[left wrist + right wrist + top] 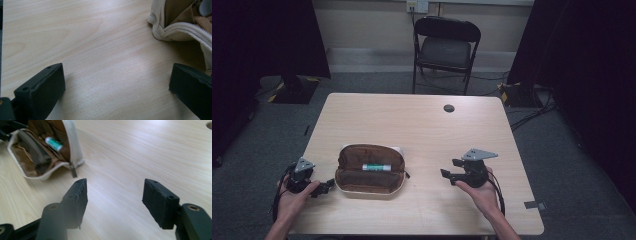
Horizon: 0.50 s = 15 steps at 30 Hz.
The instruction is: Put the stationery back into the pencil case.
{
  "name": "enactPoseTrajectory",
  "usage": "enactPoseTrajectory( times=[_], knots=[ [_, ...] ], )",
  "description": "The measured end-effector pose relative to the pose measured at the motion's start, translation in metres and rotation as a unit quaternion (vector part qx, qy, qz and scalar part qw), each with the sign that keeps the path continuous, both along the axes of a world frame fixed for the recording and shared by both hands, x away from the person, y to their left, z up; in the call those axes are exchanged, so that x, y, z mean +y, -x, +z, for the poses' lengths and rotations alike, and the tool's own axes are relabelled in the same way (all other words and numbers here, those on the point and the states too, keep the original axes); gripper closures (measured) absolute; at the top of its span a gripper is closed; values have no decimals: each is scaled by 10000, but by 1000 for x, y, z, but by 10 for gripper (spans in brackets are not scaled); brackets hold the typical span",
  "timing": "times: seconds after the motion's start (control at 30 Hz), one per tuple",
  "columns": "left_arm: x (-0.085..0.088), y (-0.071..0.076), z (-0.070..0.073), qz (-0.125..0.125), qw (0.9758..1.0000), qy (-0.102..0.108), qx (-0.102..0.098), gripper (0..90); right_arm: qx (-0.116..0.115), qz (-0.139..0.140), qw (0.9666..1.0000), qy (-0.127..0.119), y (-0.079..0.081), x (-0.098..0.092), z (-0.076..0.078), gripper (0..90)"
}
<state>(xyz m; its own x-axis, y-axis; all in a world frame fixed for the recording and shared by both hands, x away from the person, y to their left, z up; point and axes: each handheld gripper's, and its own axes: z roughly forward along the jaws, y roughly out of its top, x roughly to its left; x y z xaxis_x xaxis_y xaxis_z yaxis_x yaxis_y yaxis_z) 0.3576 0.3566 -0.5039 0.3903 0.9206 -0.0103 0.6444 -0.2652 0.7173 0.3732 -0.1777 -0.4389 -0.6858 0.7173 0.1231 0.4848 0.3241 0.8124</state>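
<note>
Brown-lined pouch (pixel 370 170) lies unzipped on the table (pixel 422 125) between your hands, a green-and-white tube (pixel 376 167) inside. Your left claw (pixel 328 186) sits just beside it, released; your right claw (pixel 450 169) stands apart, parted, nothing between.

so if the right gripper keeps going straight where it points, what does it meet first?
Probably the open pouch. The right gripper, open and holding nothing, points across bare table toward the pouch's zipper end. The line may pass just beside that end; depth is unclear.
</note>
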Motion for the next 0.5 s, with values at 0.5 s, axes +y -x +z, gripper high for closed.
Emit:
enactPoseTrajectory(
  times=[0.5],
  knots=[
    [0, 0, 0, 17, 10000, 6, -6, 0, 296, -803, 9953, 460, 0, -54, -28, 222]
  ],
)
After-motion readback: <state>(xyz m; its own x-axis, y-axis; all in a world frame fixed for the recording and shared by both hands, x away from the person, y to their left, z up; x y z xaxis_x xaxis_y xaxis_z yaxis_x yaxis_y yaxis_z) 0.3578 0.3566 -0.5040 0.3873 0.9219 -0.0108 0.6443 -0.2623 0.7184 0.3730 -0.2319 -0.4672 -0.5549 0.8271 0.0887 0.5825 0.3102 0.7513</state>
